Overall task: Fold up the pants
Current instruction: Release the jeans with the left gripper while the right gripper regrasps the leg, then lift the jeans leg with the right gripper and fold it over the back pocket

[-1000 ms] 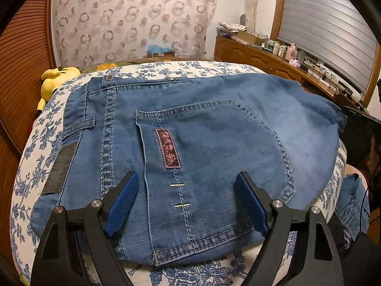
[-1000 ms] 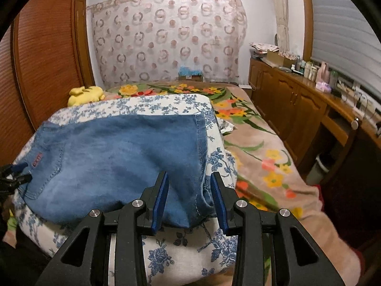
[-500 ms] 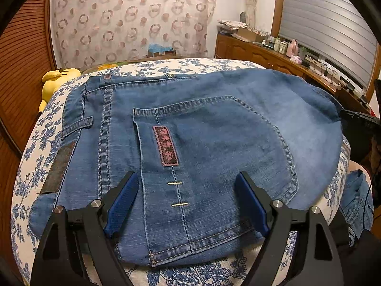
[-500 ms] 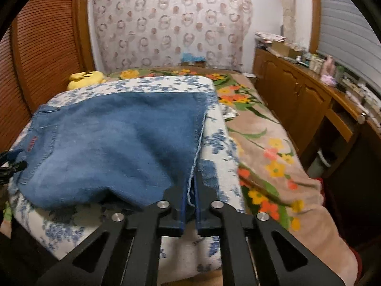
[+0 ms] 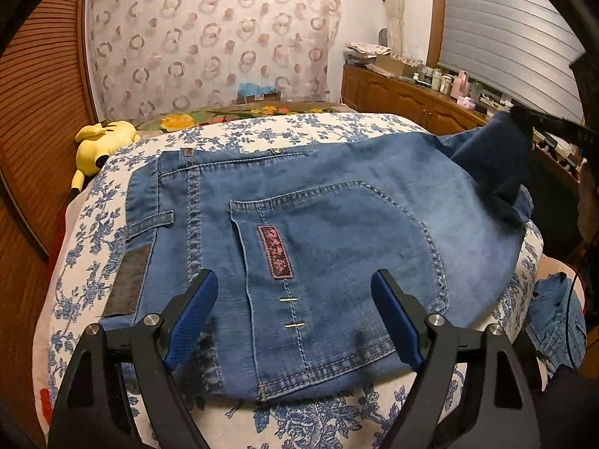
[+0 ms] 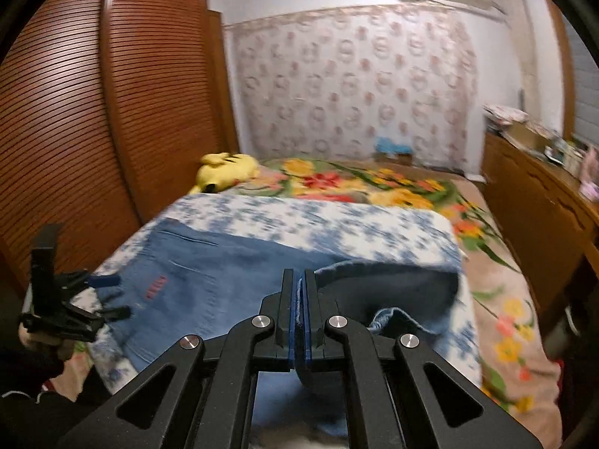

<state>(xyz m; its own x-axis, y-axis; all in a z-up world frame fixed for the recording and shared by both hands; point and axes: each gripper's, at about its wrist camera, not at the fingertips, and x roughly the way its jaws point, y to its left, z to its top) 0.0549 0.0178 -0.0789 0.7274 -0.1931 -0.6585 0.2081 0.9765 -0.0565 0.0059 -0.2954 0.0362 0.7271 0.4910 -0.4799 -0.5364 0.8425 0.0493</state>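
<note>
Right wrist view, motion blur: the floral bedspread (image 6: 299, 220) behind the jeans (image 6: 232, 273) has its blue print smeared to streaks; the jeans' stitching and small red label are soft, unreadable.

Right gripper (image 6: 298, 299) pads clamp a denim edge; how much cloth sits between them is hidden by the pads. Cloth below the gripper is cut off by its black frame.

Left gripper (image 6: 101, 295) seen at the jeans' left edge, small and dark; jaw spacing unclear there.

Left wrist view: the jeans' (image 5: 337, 232) near hem lies partly behind the gripper (image 5: 295, 314) frame. Bottles on the sideboard (image 5: 411, 93) right of the jeans are too small to identify.
</note>
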